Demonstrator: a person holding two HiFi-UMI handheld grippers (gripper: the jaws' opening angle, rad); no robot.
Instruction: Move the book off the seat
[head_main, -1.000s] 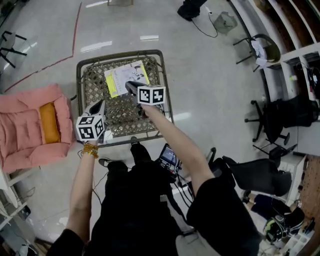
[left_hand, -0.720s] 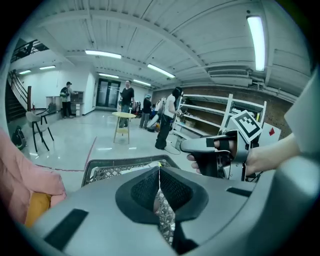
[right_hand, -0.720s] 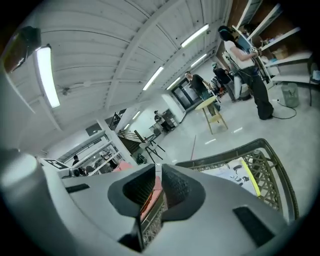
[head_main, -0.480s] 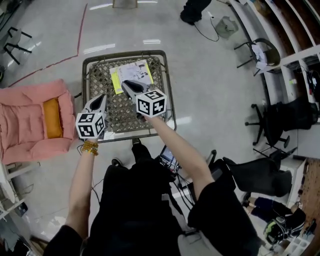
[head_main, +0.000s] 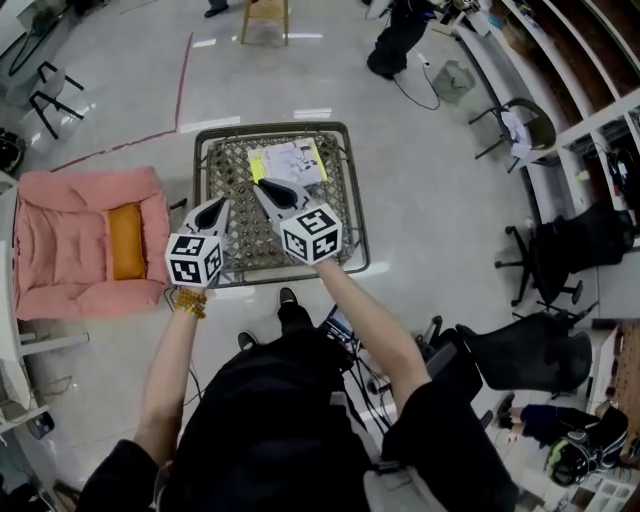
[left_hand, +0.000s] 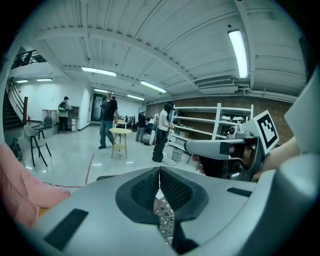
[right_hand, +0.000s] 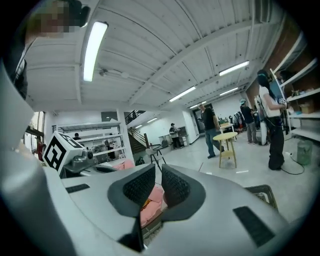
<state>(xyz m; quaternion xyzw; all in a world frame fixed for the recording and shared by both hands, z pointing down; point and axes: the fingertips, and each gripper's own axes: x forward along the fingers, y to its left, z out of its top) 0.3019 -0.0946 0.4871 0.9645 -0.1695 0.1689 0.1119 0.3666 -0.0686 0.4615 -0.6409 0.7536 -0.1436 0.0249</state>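
Observation:
The book (head_main: 287, 161), white with a yellow edge, lies flat on the far part of the woven seat (head_main: 240, 240) of a metal-framed chair. Both grippers hang in the air above the seat and hold nothing. My right gripper (head_main: 263, 187) points toward the book from its near left side; its pads (right_hand: 141, 185) stand a narrow slit apart, nothing between them. My left gripper (head_main: 214, 210) is above the seat's left edge with its jaw tips touching (left_hand: 159, 170). The seat's weave shows below the left jaws.
A pink cushioned armchair (head_main: 60, 245) with an orange pillow (head_main: 125, 240) stands on the floor left of the seat. Black office chairs (head_main: 560, 240) and shelving line the right side. A round wooden stool (left_hand: 119, 133) and several people stand far off.
Both grippers have risen and drawn back from the book toward the seat's near side. The right gripper has rolled. The book lies where it was.

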